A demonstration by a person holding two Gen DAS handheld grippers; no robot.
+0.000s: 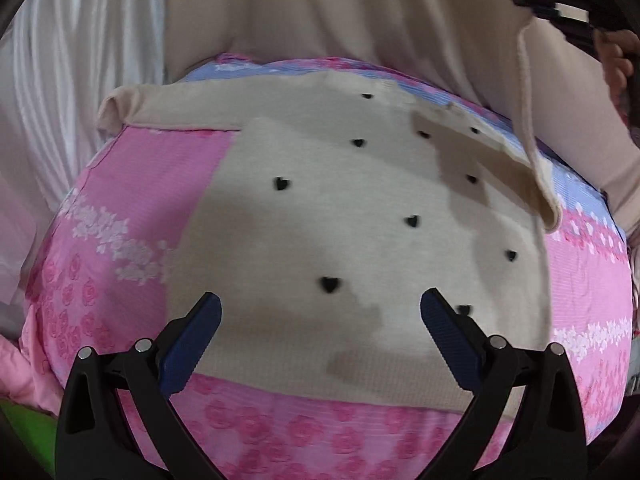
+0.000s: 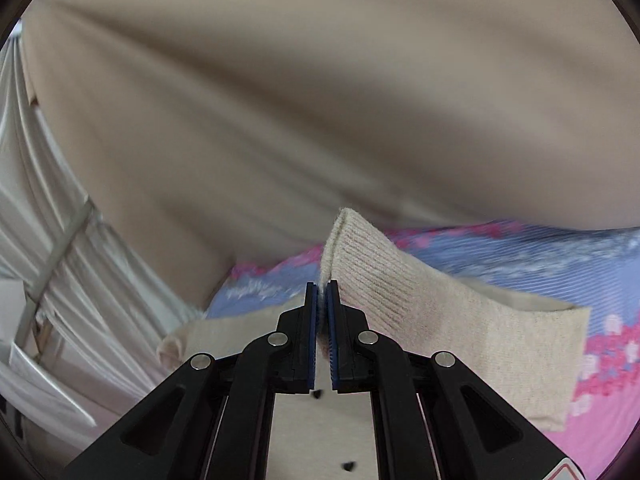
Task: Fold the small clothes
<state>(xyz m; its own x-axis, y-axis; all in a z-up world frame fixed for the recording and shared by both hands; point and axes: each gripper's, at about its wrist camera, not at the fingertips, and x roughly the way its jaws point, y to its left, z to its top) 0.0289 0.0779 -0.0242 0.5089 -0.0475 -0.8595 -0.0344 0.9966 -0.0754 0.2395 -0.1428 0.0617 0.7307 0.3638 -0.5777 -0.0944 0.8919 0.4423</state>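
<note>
A small cream knit sweater (image 1: pixel 320 216) with black hearts lies flat on the pink and blue floral bedsheet (image 1: pixel 132 208). My left gripper (image 1: pixel 320 312) is open and empty, hovering over the sweater's near hem. My right gripper (image 2: pixel 322 292) is shut on the sweater's ribbed sleeve cuff (image 2: pixel 372 264) and holds it lifted above the sweater. In the left wrist view the right gripper (image 1: pixel 568 4) shows at the top right with the raised sleeve (image 1: pixel 536 152) hanging from it. The other sleeve (image 1: pixel 132 108) lies stretched out at the far left.
The person in a beige top (image 1: pixel 320 12) sits close behind the sweater and fills the right wrist view (image 2: pixel 320 100). White curtains (image 1: pixel 72 60) hang at the left. A pink quilt (image 1: pixel 20 372) and something green (image 1: pixel 24 428) lie at the lower left.
</note>
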